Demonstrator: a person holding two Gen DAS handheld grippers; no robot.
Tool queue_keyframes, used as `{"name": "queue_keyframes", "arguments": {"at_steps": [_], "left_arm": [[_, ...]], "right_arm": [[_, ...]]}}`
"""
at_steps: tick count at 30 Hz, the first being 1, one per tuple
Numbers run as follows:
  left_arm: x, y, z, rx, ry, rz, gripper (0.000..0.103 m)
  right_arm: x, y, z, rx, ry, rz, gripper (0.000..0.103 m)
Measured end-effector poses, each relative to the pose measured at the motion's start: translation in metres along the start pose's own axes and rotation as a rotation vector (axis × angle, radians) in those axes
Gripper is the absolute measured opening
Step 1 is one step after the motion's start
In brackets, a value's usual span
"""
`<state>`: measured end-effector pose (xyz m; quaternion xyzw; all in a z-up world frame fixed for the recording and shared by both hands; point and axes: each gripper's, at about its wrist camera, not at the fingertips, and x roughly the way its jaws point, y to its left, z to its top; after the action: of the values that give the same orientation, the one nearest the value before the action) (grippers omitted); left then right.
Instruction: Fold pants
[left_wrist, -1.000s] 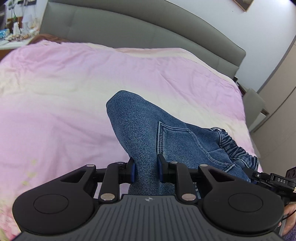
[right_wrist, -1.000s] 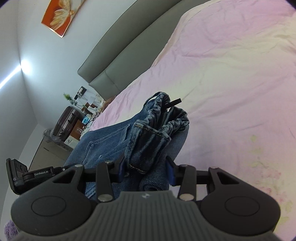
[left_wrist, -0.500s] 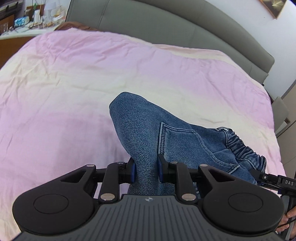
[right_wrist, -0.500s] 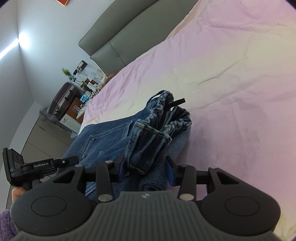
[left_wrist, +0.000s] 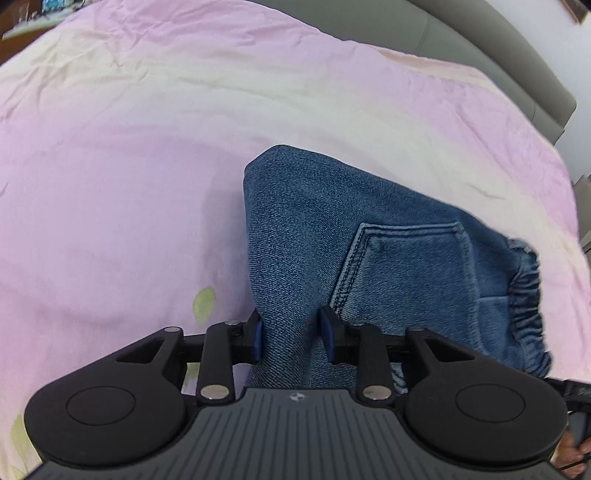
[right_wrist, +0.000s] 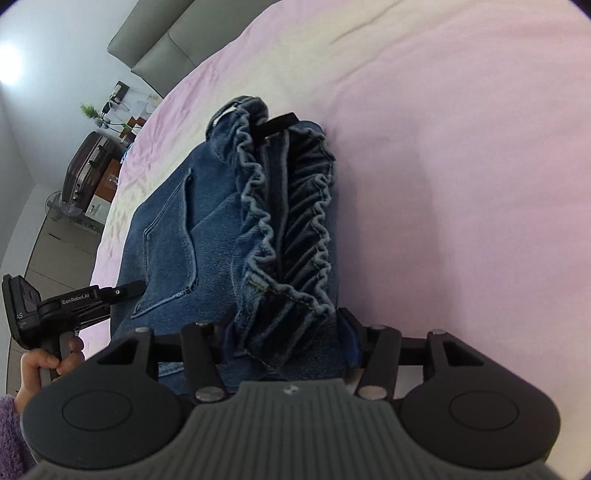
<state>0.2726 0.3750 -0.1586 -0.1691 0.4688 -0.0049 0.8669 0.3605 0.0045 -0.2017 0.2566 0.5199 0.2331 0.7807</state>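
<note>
left gripper (left_wrist: 291, 334) clamps a denim fold | right gripper (right_wrist: 286, 341) pinches the waistband (right_wrist: 291, 206) | pants (left_wrist: 369, 258) bunched over the bed (left_wrist: 129, 166) | risk: thick layers slip loose, fold collapses

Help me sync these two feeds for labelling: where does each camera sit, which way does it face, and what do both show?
Left wrist: on the left gripper, facing across the bed toward the headboard, clamping the jeans.
Right wrist: on the right gripper, facing along the waistband; the person's left hand shows.
Shared: jeans, bed, headboard.
</note>
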Motion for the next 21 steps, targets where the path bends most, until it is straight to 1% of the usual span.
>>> {"name": "queue_keyframes", "arguments": {"at_steps": [2,4,6,7,11,14,16,17,19,21], "left_arm": [[-0.002,-0.006,0.003,0.004,0.002,0.045,0.045],[-0.012,-0.013,0.004,0.037,-0.011,0.094,0.055],[-0.030,-0.021,-0.001,0.081,-0.042,0.156,0.056],[-0.039,-0.023,-0.005,0.095,-0.052,0.169,0.056],[-0.080,-0.033,-0.031,0.166,-0.074,0.160,0.056],[-0.100,-0.045,-0.057,0.253,-0.060,0.162,0.060],[-0.106,-0.052,-0.078,0.315,-0.037,0.171,0.064],[-0.107,-0.054,-0.088,0.349,-0.031,0.185,0.065],[-0.103,-0.058,-0.104,0.413,-0.015,0.222,0.070],[-0.094,-0.061,-0.118,0.456,-0.005,0.265,0.070]], "right_arm": [[0.003,0.005,0.006,0.008,0.004,-0.011,0.055],[-0.003,0.011,0.011,-0.023,0.009,-0.021,0.061],[-0.017,0.016,0.010,-0.077,-0.004,-0.023,0.063],[-0.027,0.018,0.009,-0.110,-0.019,-0.027,0.066],[-0.058,0.034,0.007,-0.254,-0.106,-0.077,0.067],[-0.079,0.050,0.000,-0.395,-0.172,-0.107,0.061],[-0.079,0.066,-0.006,-0.491,-0.191,-0.112,0.050],[-0.079,0.072,-0.011,-0.535,-0.195,-0.110,0.048],[-0.073,0.084,-0.017,-0.599,-0.185,-0.095,0.044],[-0.064,0.091,-0.023,-0.641,-0.162,-0.083,0.042]]}}
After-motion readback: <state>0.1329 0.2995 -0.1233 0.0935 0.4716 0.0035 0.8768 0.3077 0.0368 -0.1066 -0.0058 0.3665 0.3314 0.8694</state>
